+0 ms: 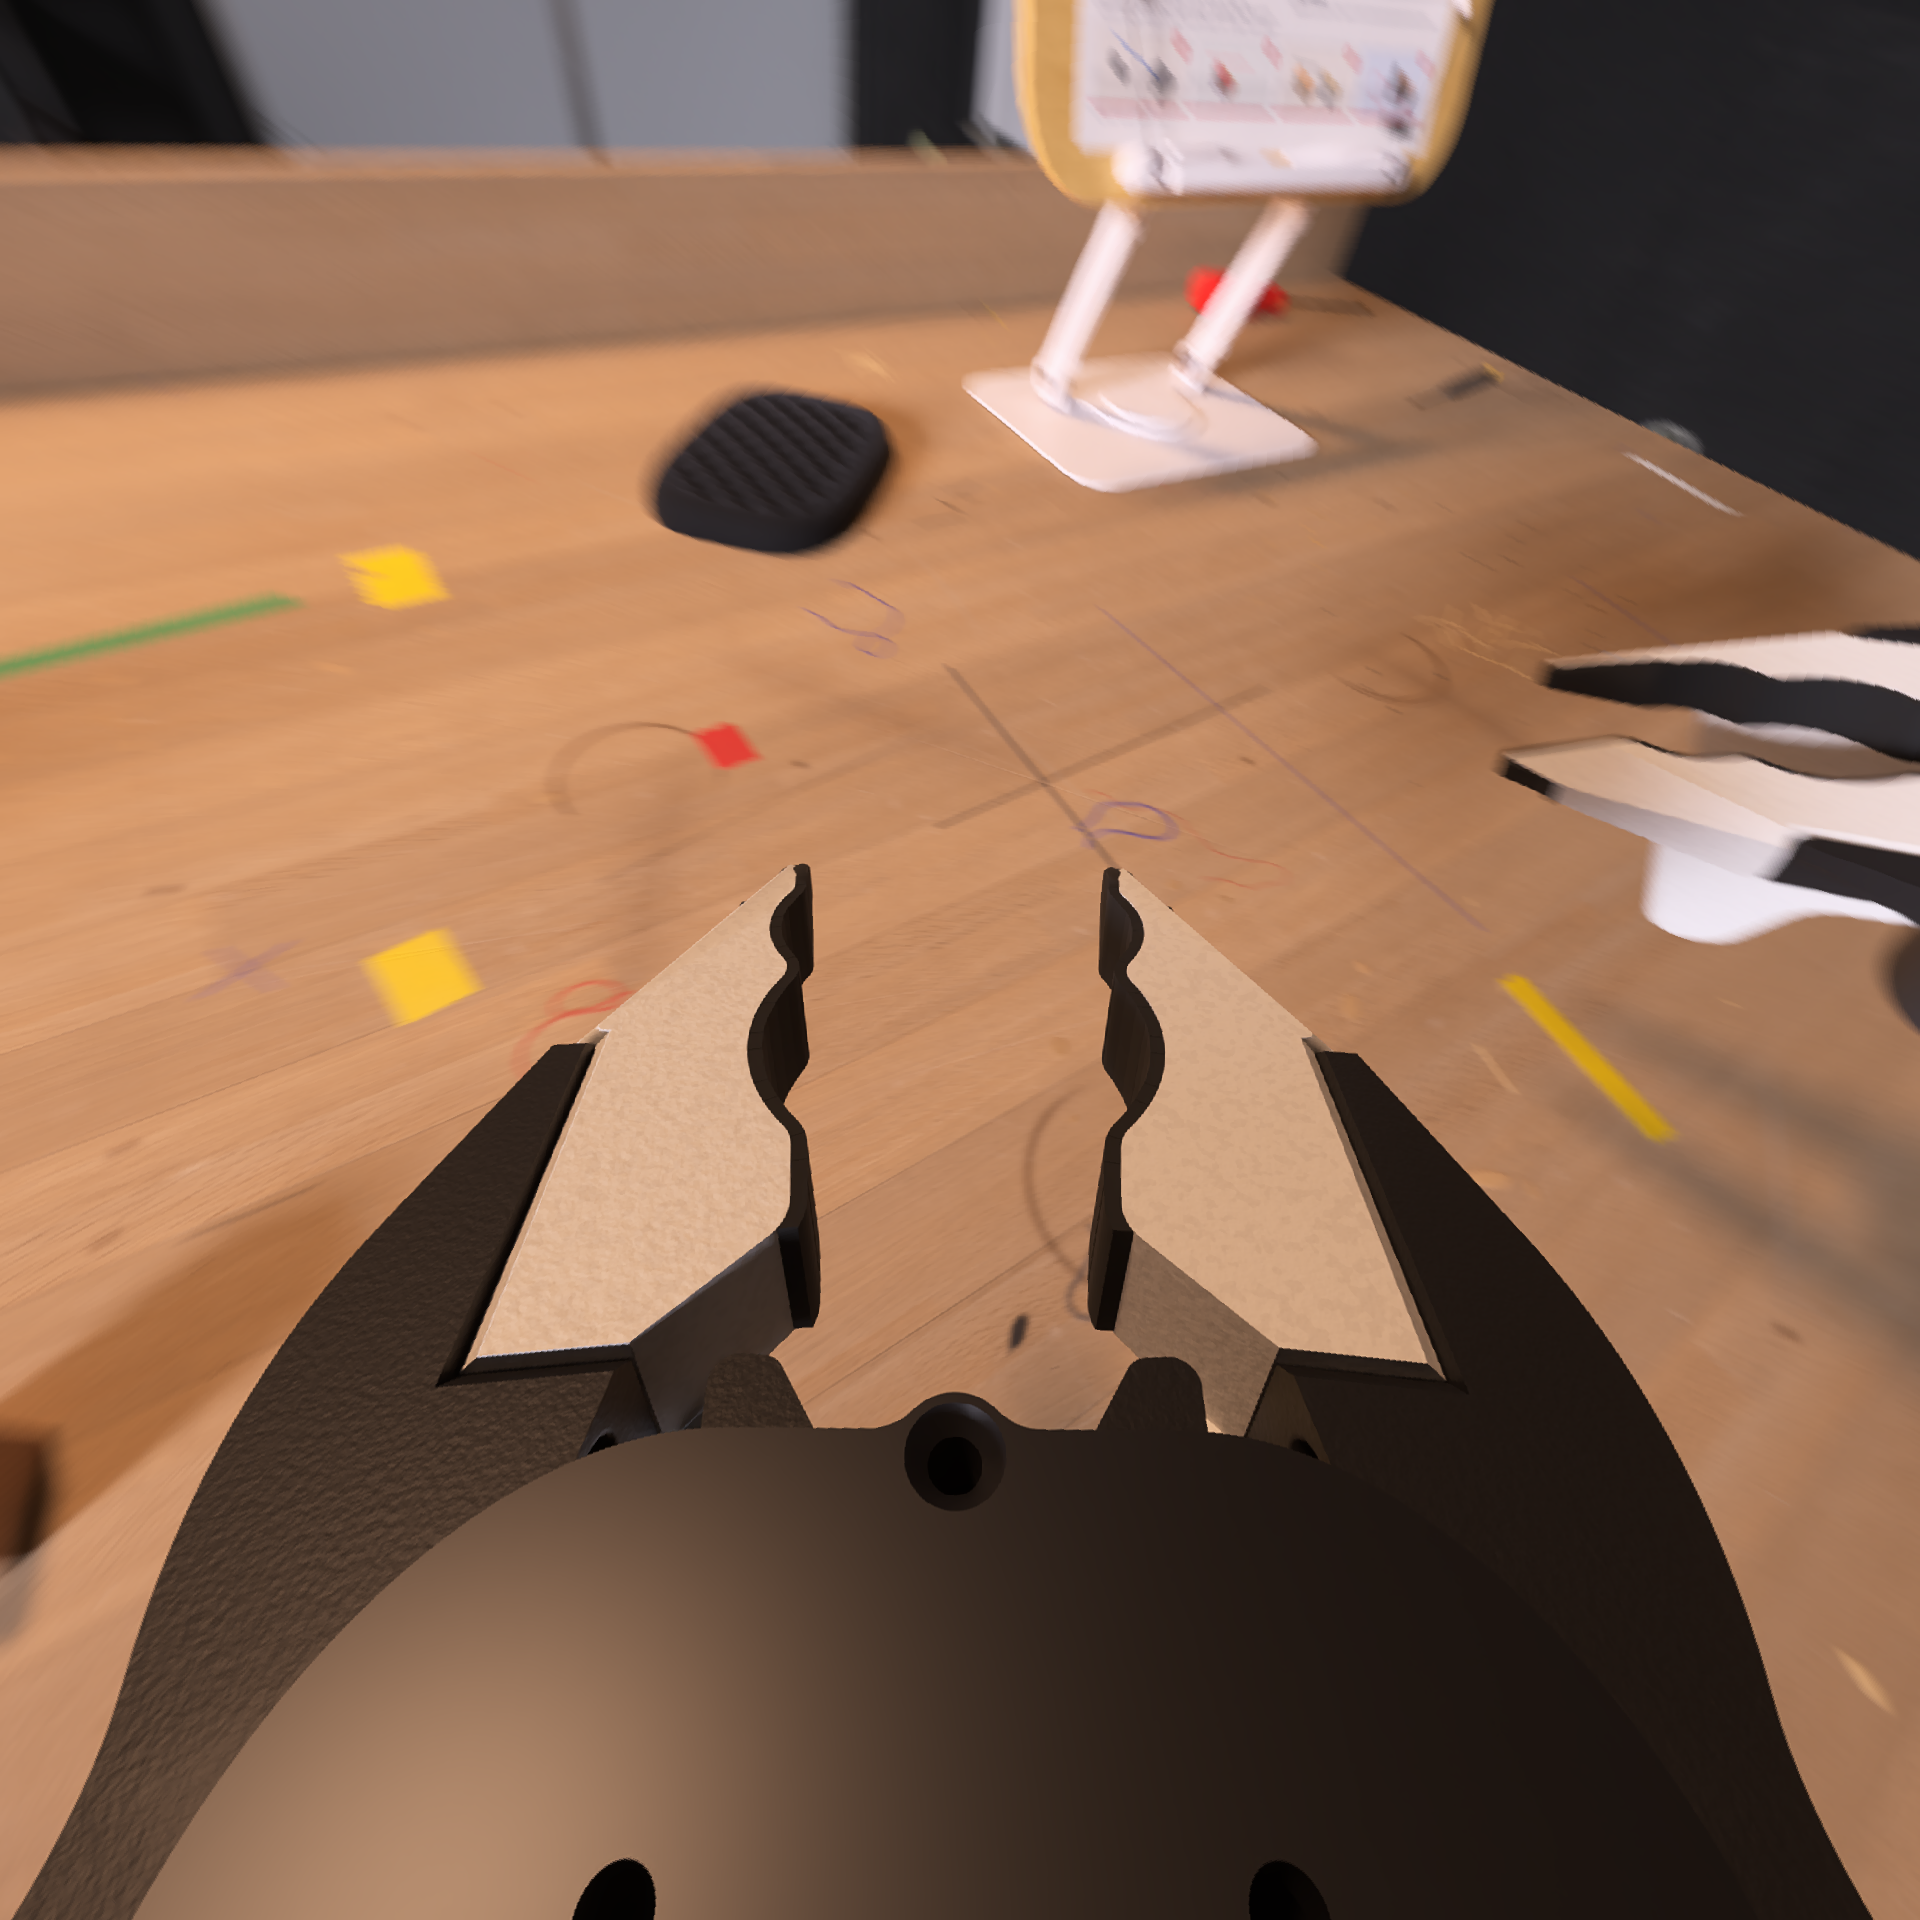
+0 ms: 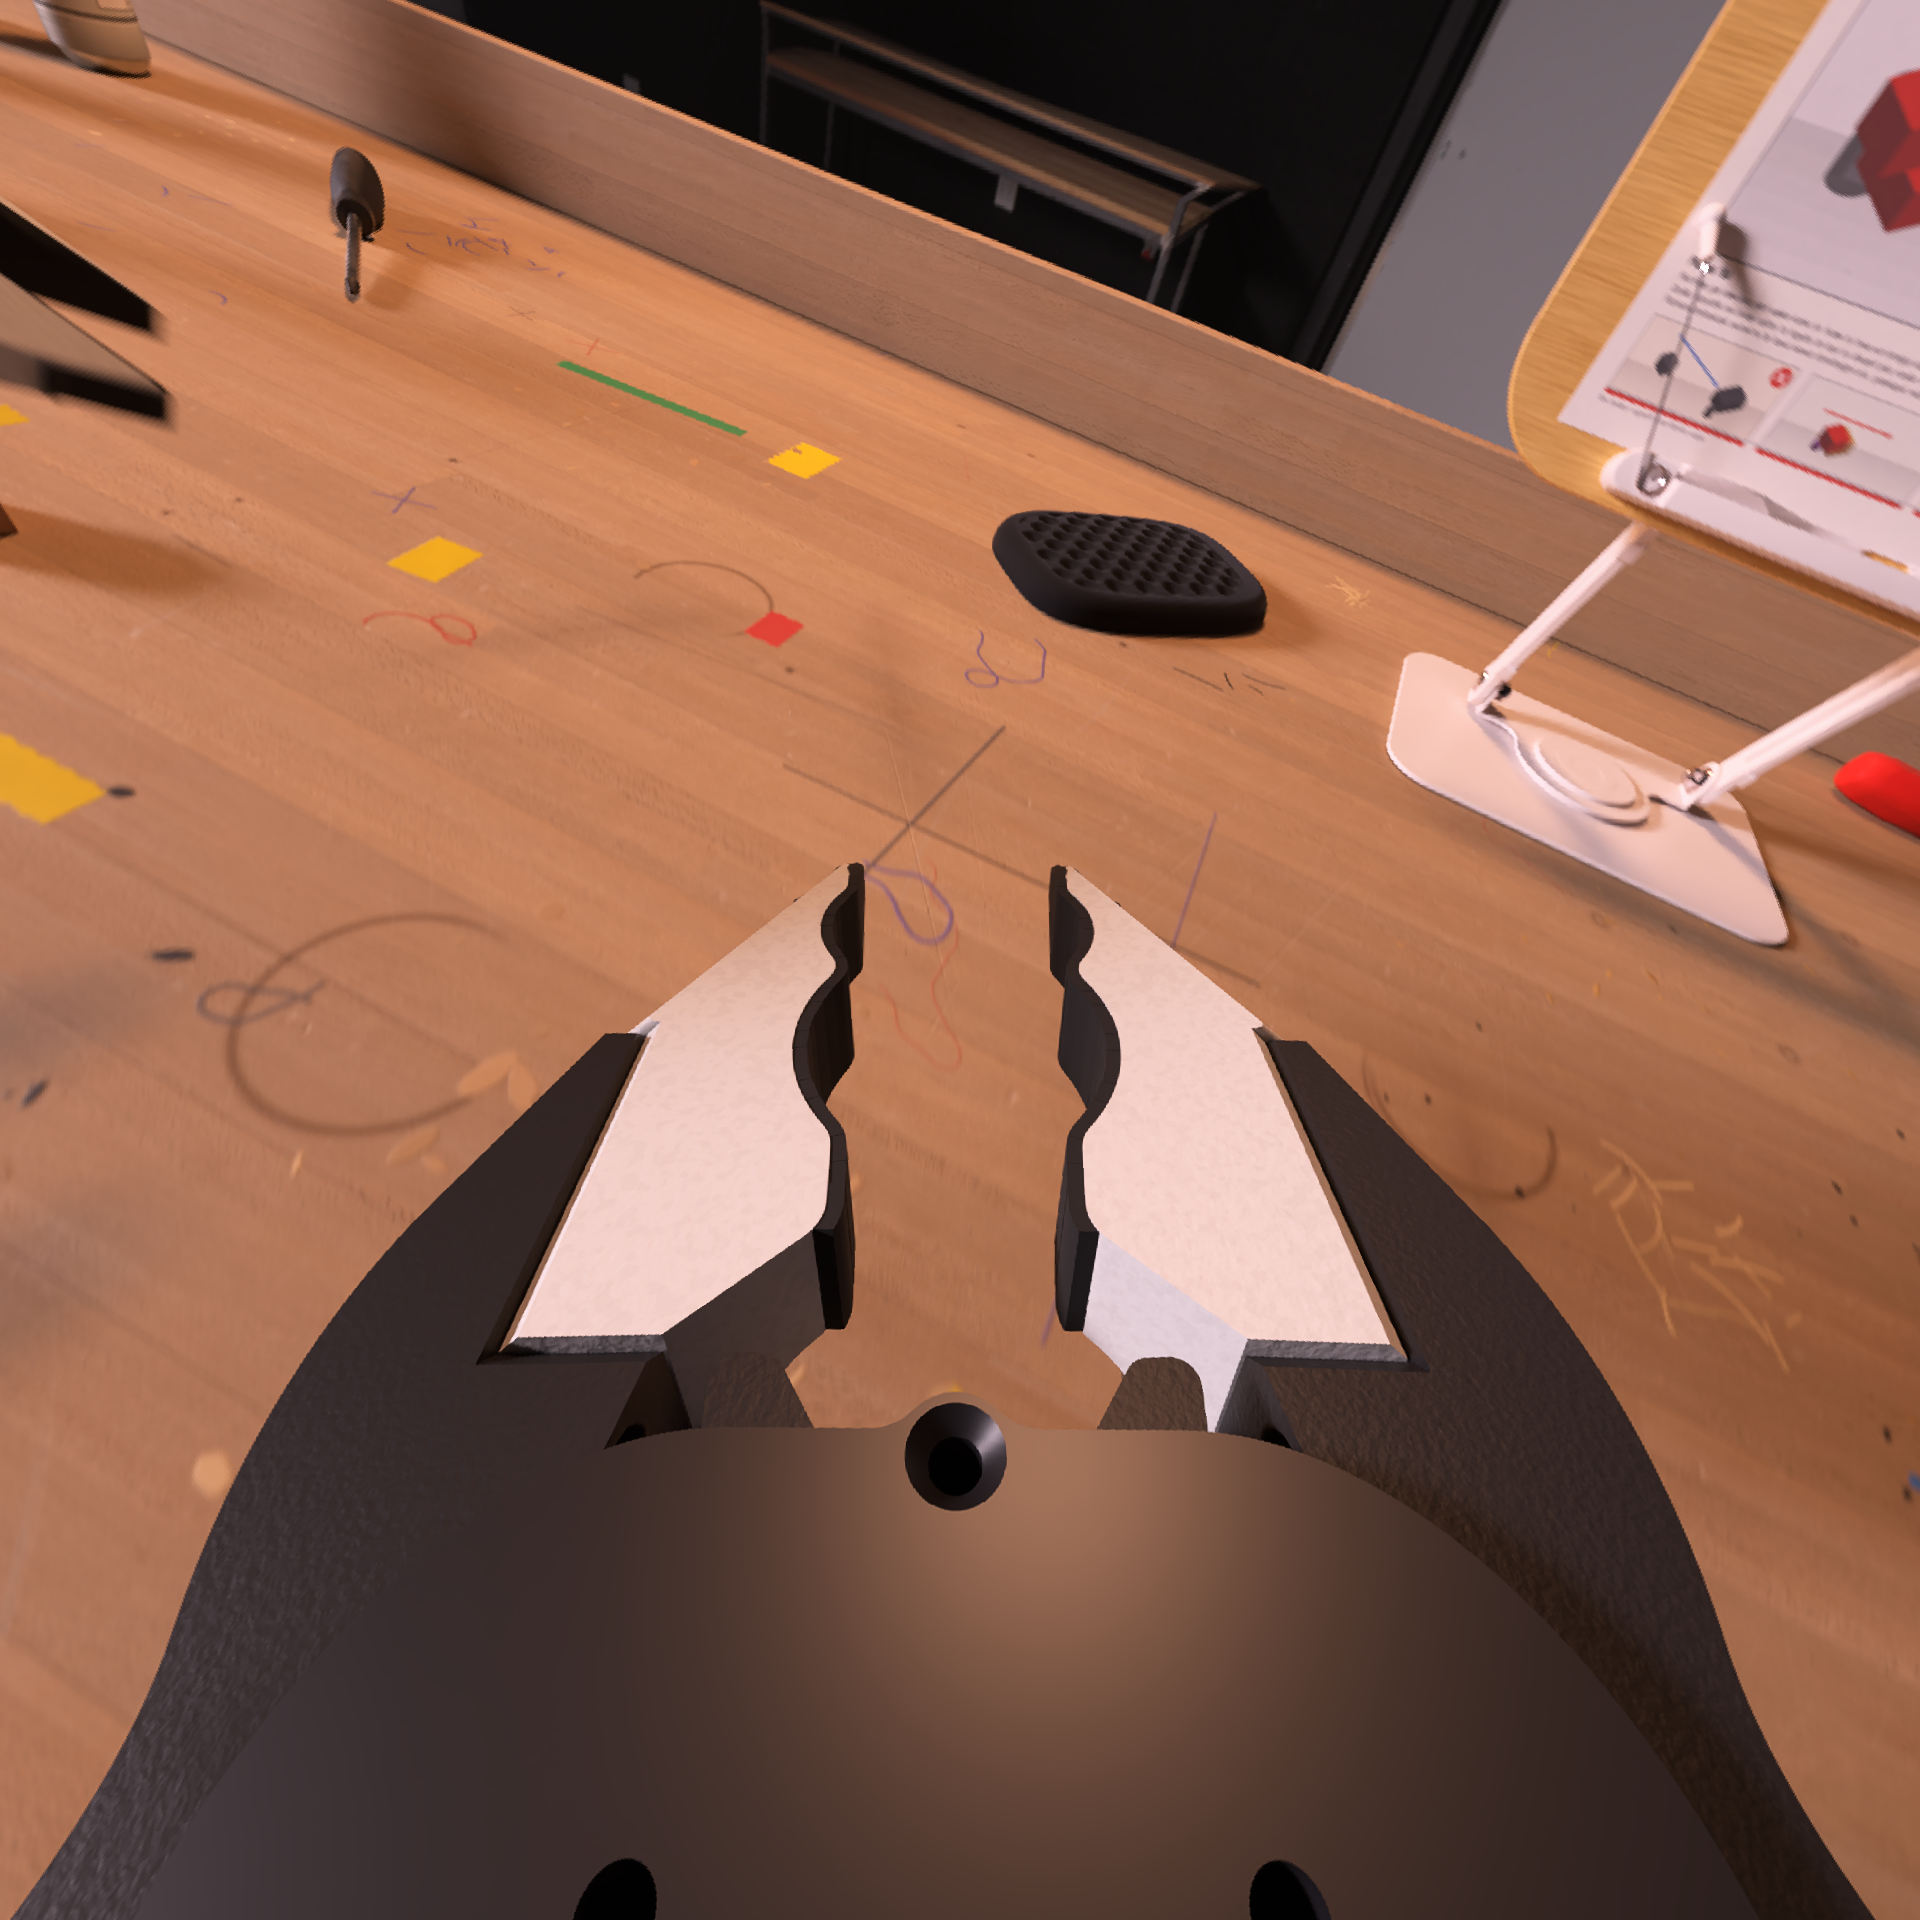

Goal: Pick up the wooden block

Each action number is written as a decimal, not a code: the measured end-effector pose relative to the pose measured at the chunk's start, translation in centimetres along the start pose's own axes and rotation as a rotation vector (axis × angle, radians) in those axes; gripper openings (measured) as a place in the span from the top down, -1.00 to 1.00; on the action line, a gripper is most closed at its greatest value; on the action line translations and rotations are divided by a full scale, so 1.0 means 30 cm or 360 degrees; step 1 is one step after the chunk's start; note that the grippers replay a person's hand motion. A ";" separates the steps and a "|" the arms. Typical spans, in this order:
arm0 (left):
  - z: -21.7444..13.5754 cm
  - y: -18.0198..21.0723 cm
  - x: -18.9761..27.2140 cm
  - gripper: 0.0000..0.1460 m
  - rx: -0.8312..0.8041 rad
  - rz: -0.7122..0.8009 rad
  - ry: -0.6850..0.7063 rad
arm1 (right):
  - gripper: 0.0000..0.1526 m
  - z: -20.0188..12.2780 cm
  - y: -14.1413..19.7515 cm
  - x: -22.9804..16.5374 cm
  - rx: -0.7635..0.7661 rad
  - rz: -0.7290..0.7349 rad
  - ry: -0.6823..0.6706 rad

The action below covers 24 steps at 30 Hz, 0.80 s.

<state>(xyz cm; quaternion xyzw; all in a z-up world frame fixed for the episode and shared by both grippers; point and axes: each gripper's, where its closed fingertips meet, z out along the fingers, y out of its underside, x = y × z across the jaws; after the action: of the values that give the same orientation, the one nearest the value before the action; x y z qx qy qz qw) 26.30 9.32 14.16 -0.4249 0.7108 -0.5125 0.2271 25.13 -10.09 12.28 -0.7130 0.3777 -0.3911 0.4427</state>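
A brown wooden piece (image 1: 19, 1496), possibly the wooden block, shows only as a sliver at the far left edge of the left wrist view, low and left of my left gripper. My left gripper (image 1: 955, 873) is open and empty above the wooden table (image 1: 312, 1091). My right gripper (image 2: 956, 869) is open and empty over a pencilled cross on the table (image 2: 520, 1195). The right gripper's fingers (image 1: 1621, 769) also show at the right edge of the left wrist view. Dark blurred shapes (image 2: 73, 343) at the left edge of the right wrist view look like the left gripper.
A black ribbed pad (image 1: 774, 470) (image 2: 1130, 571) lies farther back. A white stand (image 1: 1143, 416) (image 2: 1579, 800) holds a board at the back right, with a red object (image 2: 1881, 790) beside it. A screwdriver (image 2: 353, 213) lies far left. A raised wooden rail (image 2: 935, 249) bounds the table's back.
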 end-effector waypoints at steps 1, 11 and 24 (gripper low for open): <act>-0.043 0.007 -0.020 0.23 0.0092 0.0028 -0.0123 | 0.51 -0.026 0.030 -0.003 0.0014 0.0003 0.0014; -0.329 0.267 -0.101 -0.16 0.0238 -0.0275 -0.0457 | 0.48 -0.265 0.194 0.082 0.0109 0.0228 0.0213; -0.344 0.273 -0.168 -0.16 0.0193 -0.0148 -0.0531 | 0.48 -0.258 0.200 0.134 0.0142 0.0299 0.0217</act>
<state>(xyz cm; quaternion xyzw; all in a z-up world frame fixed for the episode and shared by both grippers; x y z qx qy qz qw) 18.13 19.99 9.86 -0.5220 0.6107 -0.4868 0.3431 18.71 -18.19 9.95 -0.6257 0.4544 -0.4120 0.4820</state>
